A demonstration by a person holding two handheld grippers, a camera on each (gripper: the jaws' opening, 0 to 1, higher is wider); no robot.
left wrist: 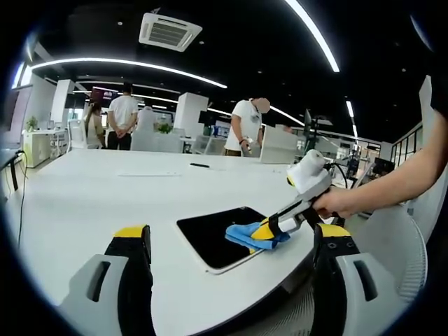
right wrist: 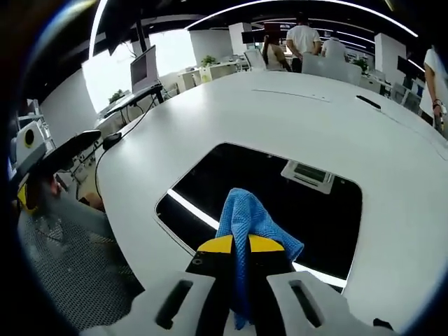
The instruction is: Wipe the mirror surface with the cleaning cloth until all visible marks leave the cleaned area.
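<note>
Currently mid-wipe, judging by the layout. The right tongs (right wrist: 240, 246) are clenched on the blue cleaning cloth (right wrist: 246, 217), which bunches up between the yellow-tipped jaws and presses onto the mirror (right wrist: 231, 175). The mirror lies flat on the white surface (right wrist: 294, 119), near its edge, reflecting the dark ceiling and a light strip.

In the left gripper view, the right tongs (left wrist: 269, 227) come in from 3 o'clock, held by a person's hand (left wrist: 334, 203), with the cloth (left wrist: 245, 234) on the mirror's (left wrist: 210, 234) near-right corner. The left tongs (left wrist: 234, 241) hang released, jaws wide apart, off the mirror; the mirror lies between them toward 12 o'clock, apart from both jaws.

Technique note: keep the cloth flat against the glass with even downward pressure, work in overlapping strokes from the covered corner toward 12 o'clock, and avoid shoving the mirror across the surface. No marks can be made out on the glass at this resolution.
</note>
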